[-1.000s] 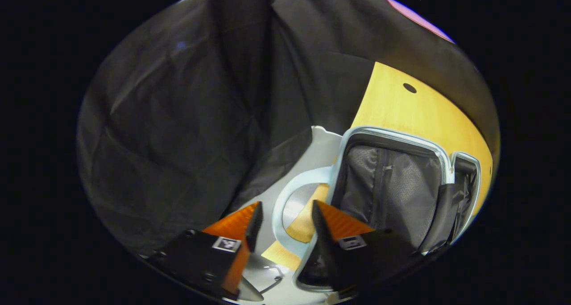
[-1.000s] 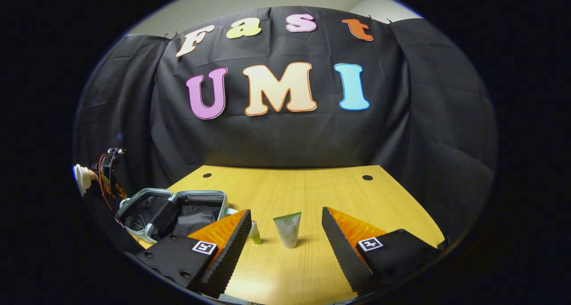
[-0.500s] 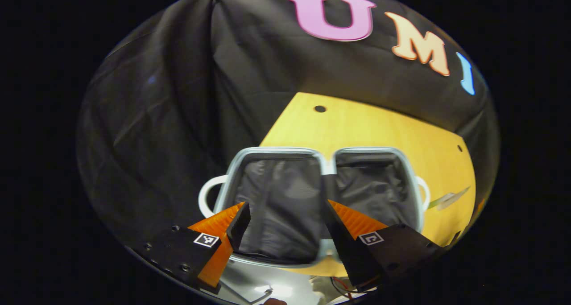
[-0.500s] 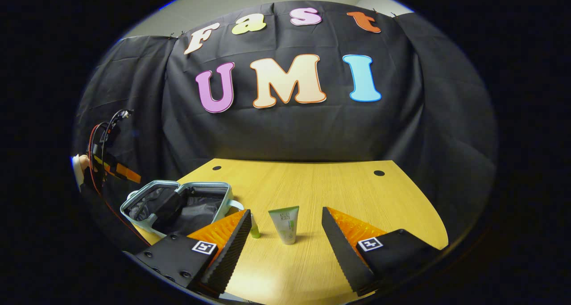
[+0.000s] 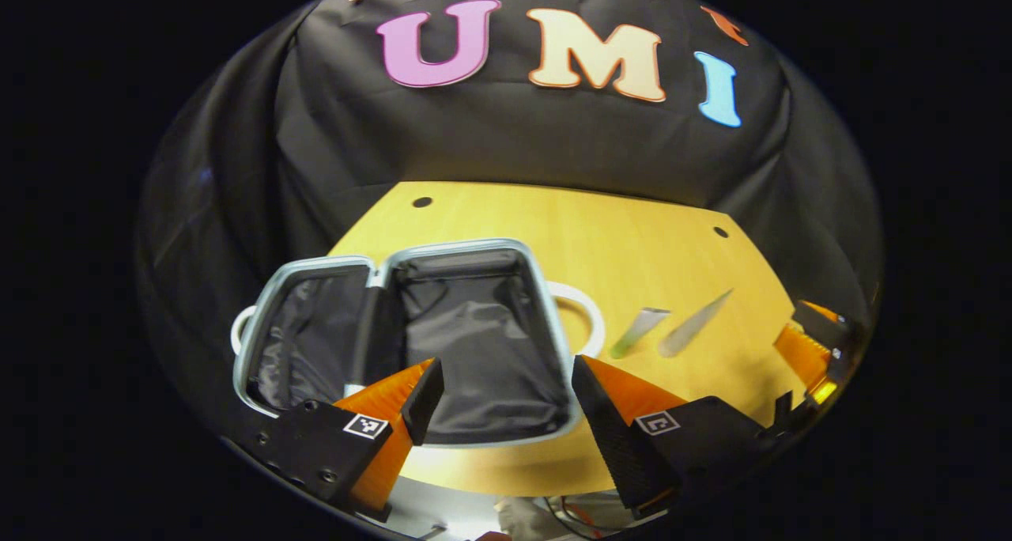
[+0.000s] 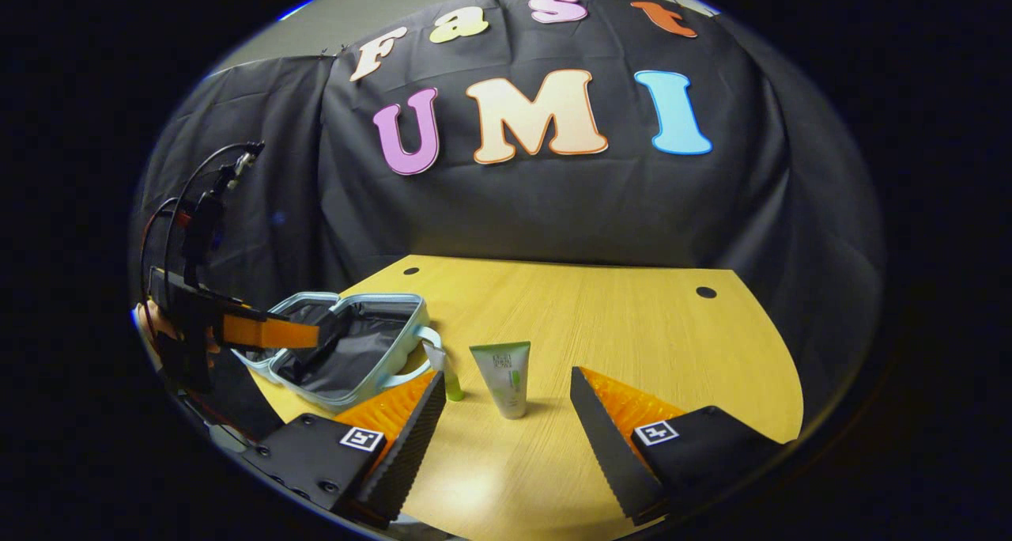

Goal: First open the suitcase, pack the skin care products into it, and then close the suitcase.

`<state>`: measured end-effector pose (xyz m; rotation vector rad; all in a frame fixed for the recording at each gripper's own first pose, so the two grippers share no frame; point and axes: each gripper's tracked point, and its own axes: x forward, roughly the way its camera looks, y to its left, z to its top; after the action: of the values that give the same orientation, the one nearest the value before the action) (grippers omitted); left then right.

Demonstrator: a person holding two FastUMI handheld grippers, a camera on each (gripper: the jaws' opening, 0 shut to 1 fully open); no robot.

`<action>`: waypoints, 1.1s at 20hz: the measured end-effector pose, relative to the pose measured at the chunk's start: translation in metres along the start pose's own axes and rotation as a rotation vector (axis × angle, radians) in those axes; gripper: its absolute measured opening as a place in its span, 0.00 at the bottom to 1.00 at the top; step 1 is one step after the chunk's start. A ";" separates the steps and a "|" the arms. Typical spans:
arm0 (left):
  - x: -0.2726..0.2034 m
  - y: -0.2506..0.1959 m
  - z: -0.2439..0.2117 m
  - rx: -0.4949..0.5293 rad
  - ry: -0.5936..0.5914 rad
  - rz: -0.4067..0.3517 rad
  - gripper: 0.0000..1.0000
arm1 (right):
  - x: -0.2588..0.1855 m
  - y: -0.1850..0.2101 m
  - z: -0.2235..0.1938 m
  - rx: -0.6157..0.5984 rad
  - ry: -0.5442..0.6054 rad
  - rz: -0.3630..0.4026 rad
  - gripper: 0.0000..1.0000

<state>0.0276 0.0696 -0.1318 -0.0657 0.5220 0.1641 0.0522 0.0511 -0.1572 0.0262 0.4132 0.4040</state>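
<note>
— Suitcase lies open on the bench, right tool gaping wide before the upright tube.

— Left tool spread, empty too. Close squarely mid-tube; smaller bottle, partly hidden, probably second.

The suitcase lies open flat on the desk, both dark-lined halves unblocked from above. Just beside its handle stand a small green bottle and an upright tube, close together. Right of the tube and toward the back wall, the desk top offers wide passage. The left gripper hangs over the suitcase's near edge.
</note>
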 end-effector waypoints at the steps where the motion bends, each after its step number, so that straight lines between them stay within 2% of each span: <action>1: 0.005 -0.023 -0.002 -0.017 -0.014 -0.041 0.97 | 0.002 -0.002 -0.002 -0.003 0.002 0.015 0.99; 3: 0.018 -0.054 -0.012 -0.033 -0.023 -0.075 0.95 | 0.005 -0.007 -0.006 -0.008 0.009 0.040 0.99; 8: 0.065 -0.098 -0.034 -0.091 -0.049 -0.073 0.96 | 0.014 -0.025 -0.033 -0.016 0.049 0.082 0.98; 16: 0.127 -0.117 -0.058 -0.160 -0.060 -0.024 0.96 | 0.026 -0.042 -0.069 -0.037 0.107 0.106 0.98; 17: 0.131 -0.115 -0.060 -0.165 -0.058 -0.013 0.96 | 0.027 -0.044 -0.070 -0.037 0.107 0.109 0.94; 18: 0.135 -0.112 -0.058 -0.174 -0.061 -0.002 0.95 | 0.028 -0.043 -0.071 -0.034 0.105 0.113 0.99; 22: 0.151 -0.113 -0.057 -0.220 -0.059 -0.008 0.95 | 0.035 -0.042 -0.077 -0.025 0.116 0.126 0.98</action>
<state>0.1474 -0.0266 -0.2546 -0.2770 0.4429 0.2150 0.0670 0.0218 -0.2456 0.0041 0.5227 0.5366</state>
